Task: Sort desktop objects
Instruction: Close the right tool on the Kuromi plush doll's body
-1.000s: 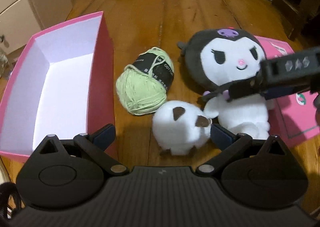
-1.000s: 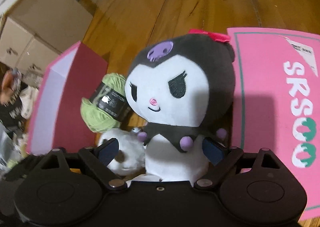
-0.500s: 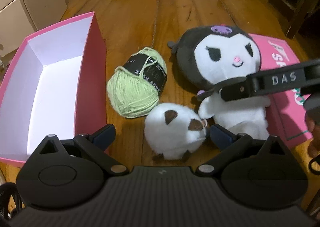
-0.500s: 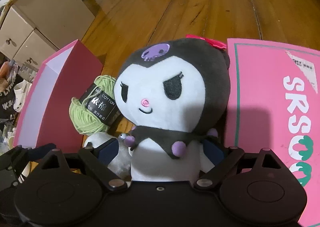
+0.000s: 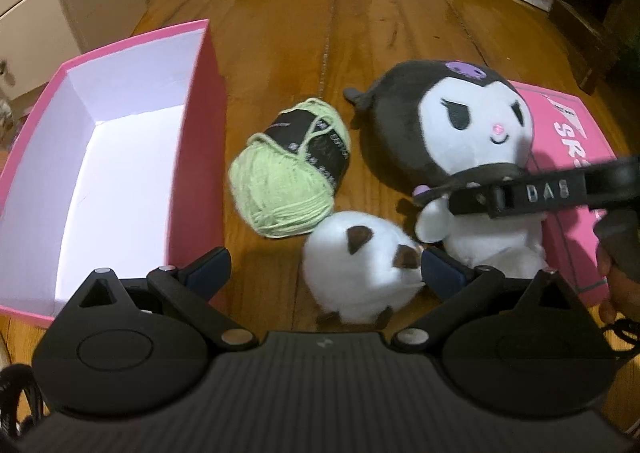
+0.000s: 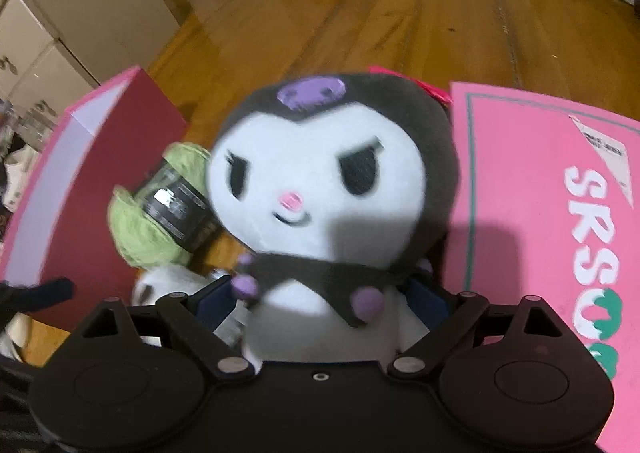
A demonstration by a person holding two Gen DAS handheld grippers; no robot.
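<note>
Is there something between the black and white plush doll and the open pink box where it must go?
Yes. The green yarn ball and the small white plush lie on the floor between the doll and the pink box; lifting over them avoids both.

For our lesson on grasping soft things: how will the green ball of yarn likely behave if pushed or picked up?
The yarn looks soft, so it would probably squash under a grip. Its rounded shape may let it roll on the glossy floor. Loose strands over its paper band could snag.
</note>
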